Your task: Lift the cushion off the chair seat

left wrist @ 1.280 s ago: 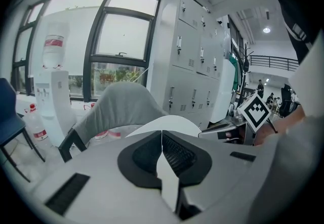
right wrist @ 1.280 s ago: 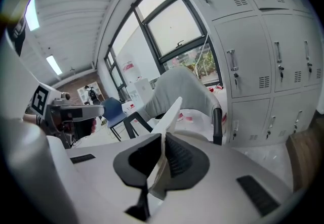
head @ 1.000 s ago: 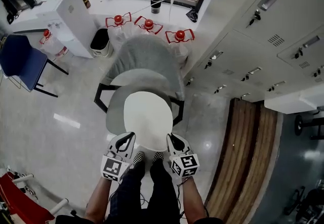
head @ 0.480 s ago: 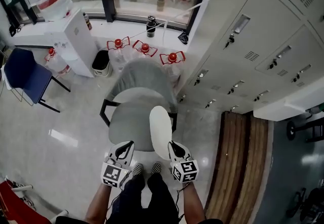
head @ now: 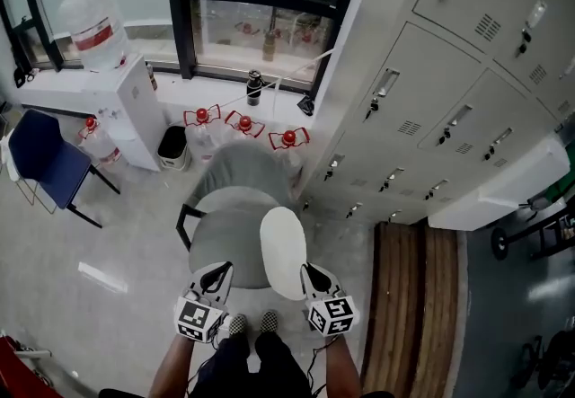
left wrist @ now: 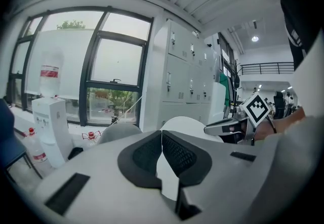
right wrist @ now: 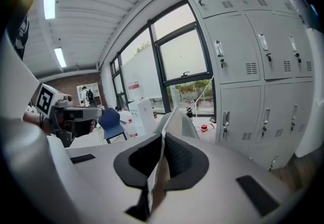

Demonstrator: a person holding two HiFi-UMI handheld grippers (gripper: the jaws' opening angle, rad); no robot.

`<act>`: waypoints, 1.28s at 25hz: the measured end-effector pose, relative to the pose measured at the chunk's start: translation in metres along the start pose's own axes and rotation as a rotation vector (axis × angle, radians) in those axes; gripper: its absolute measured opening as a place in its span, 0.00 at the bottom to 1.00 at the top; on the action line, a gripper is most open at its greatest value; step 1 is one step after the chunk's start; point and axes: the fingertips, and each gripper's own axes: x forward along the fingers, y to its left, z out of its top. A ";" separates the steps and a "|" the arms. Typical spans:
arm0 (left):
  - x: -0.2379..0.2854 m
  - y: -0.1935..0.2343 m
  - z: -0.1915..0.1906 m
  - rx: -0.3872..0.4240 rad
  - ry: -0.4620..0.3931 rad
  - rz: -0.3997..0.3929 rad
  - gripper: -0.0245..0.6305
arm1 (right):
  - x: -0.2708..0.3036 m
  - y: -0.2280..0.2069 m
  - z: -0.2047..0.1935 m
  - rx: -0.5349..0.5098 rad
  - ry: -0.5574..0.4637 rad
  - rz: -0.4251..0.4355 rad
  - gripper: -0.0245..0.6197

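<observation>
So the cushion (head: 284, 251) is up on edge over the chair seat (head: 225, 239), running ahead from the right hand-held gripper (head: 312, 272) pinching its near rim. The left hand-held gripper (head: 216, 273) alongside is closed, empty.

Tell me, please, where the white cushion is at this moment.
In the head view the cushion hangs on edge over the right side of the grey chair seat, its near edge pinched in the right gripper, left of the lockers.
</observation>
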 end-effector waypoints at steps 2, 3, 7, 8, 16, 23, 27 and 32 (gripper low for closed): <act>-0.008 -0.001 0.015 -0.010 -0.021 0.003 0.07 | -0.010 0.006 0.016 -0.001 -0.019 0.000 0.10; -0.012 0.000 0.022 -0.007 -0.032 0.006 0.07 | -0.015 0.010 0.024 -0.004 -0.029 -0.001 0.10; -0.027 0.001 0.045 0.002 -0.064 0.014 0.07 | -0.030 0.022 0.052 -0.021 -0.062 0.005 0.10; -0.030 0.001 0.049 0.006 -0.068 0.017 0.07 | -0.034 0.025 0.058 -0.026 -0.071 0.008 0.10; -0.047 -0.005 0.080 0.034 -0.113 0.038 0.07 | -0.068 0.037 0.104 -0.083 -0.146 0.017 0.10; -0.059 -0.005 0.093 0.046 -0.146 0.058 0.07 | -0.088 0.043 0.117 -0.087 -0.190 0.013 0.10; -0.067 -0.005 0.096 0.055 -0.156 0.073 0.07 | -0.098 0.045 0.121 -0.096 -0.209 0.014 0.10; -0.079 -0.005 0.099 0.074 -0.174 0.082 0.07 | -0.105 0.053 0.128 -0.106 -0.240 0.014 0.10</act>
